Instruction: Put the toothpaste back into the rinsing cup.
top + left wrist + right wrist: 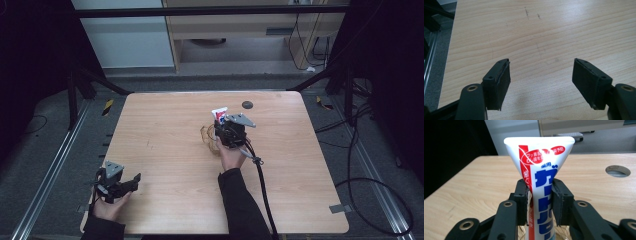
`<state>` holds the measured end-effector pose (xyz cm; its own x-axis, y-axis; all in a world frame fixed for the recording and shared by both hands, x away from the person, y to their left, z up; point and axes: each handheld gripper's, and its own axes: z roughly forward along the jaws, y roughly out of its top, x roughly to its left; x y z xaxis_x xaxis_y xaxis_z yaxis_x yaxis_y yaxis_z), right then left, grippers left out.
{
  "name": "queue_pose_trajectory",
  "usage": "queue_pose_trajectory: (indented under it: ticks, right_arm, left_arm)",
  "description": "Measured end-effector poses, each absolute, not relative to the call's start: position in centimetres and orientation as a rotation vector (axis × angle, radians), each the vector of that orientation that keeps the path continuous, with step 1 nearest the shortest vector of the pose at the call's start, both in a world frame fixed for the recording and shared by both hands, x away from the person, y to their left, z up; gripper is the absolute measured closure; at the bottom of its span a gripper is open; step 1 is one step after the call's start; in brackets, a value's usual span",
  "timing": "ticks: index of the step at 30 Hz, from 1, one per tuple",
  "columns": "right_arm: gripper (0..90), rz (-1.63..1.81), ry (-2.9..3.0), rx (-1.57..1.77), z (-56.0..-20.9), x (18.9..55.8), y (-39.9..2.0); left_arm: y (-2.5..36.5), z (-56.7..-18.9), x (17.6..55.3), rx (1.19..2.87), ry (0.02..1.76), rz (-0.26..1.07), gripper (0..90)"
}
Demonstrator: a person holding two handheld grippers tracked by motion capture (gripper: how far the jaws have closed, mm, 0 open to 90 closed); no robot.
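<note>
At the near left corner of the wooden table, the left gripper rests in the person's left hand. Its jaws stand wide apart over bare wood, holding and touching nothing.

Toward the middle of the table, the right gripper is held in the right hand. Its jaws are closed tight on a white toothpaste tube, pinching it about halfway up so the flat crimped end stands upright above them. The tube carries large blue Japanese characters down its front, a red band along its left edge and small white writing on a red patch near the top; the small print is too fine to read. Below the jaws, thin wires of a wire holder show around the tube's lower part. A round hole sits in the tabletop farther right, well apart from the tube.
</note>
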<state>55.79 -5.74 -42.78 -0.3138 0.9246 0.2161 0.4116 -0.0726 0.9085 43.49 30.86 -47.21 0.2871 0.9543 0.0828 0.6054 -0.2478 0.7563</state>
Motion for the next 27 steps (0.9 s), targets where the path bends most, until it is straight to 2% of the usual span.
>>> queue_pose_trajectory:
  ticks: [13, 16, 18, 24, 27]
  right_arm:
    - [58.9, 1.359, 1.818, 1.413, -43.3, 54.8, -6.3]
    - [54.1, 1.388, 1.802, 1.387, -42.8, 54.5, -6.6]
    - [46.6, 1.424, 1.772, 1.368, -42.2, 54.0, -6.9]
    - [32.3, 1.397, 1.791, 1.315, -40.8, 52.7, -7.4]
    - [28.1, 1.385, 1.809, 1.285, -40.2, 52.1, -7.7]
  left_arm:
    - [30.8, -47.3, 43.5, 1.954, 1.392, 0.732, 29.5]
    - [30.8, -47.3, 43.5, 1.954, 1.391, 0.732, 29.5]
    - [30.8, -47.3, 43.5, 1.954, 1.391, 0.73, 29.5]
    - [30.7, -47.3, 43.5, 1.953, 1.391, 0.728, 29.4]
    - [30.7, -47.3, 43.5, 1.953, 1.391, 0.728, 29.3]
